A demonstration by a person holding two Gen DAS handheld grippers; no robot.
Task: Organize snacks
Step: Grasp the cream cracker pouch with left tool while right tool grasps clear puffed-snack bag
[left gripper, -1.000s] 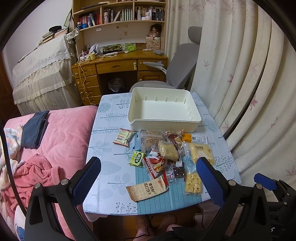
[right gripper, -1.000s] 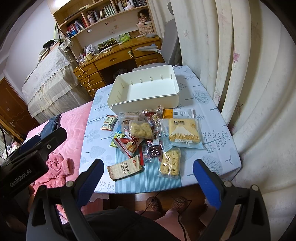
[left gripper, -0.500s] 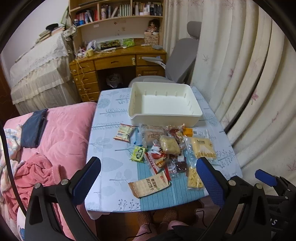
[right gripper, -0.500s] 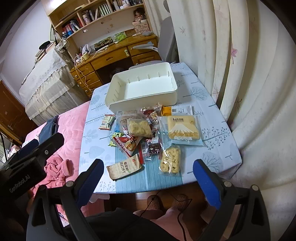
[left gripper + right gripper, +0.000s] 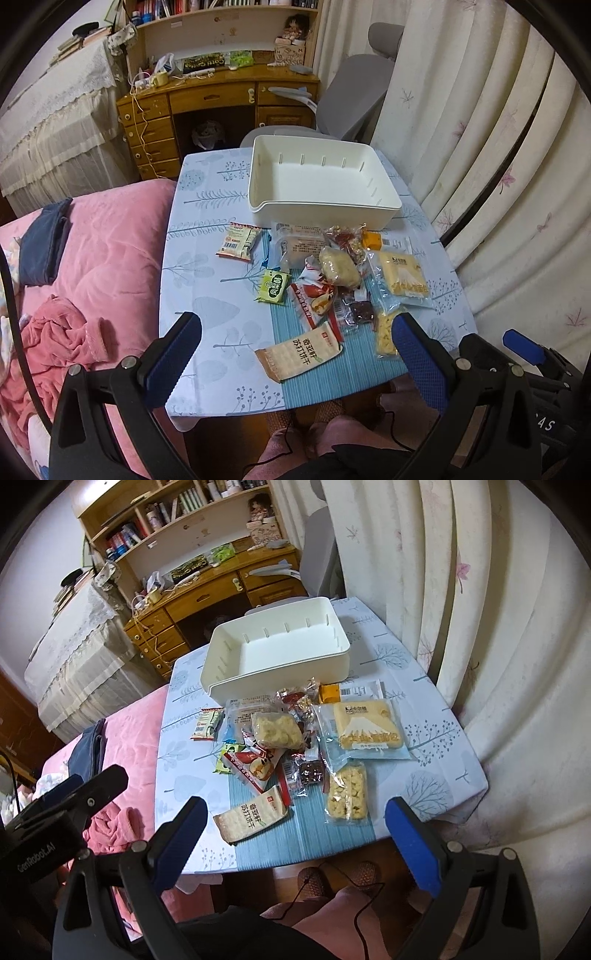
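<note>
The left gripper (image 5: 295,350) and the right gripper (image 5: 295,829) both hang above the near table edge, fingers spread wide, holding nothing. The pile of wrapped snack packets (image 5: 332,280) lies on the pale blue patterned tablecloth (image 5: 199,258), just near of the empty white rectangular plastic bin (image 5: 321,218).

Behind the table (image 5: 207,295) stand a grey chair (image 5: 354,99) and a wooden desk (image 5: 218,96) under bookshelves (image 5: 177,513), with flowered curtains (image 5: 480,129) on one side and a pink bed (image 5: 96,251) bearing folded blue cloth (image 5: 44,240) on the other.
</note>
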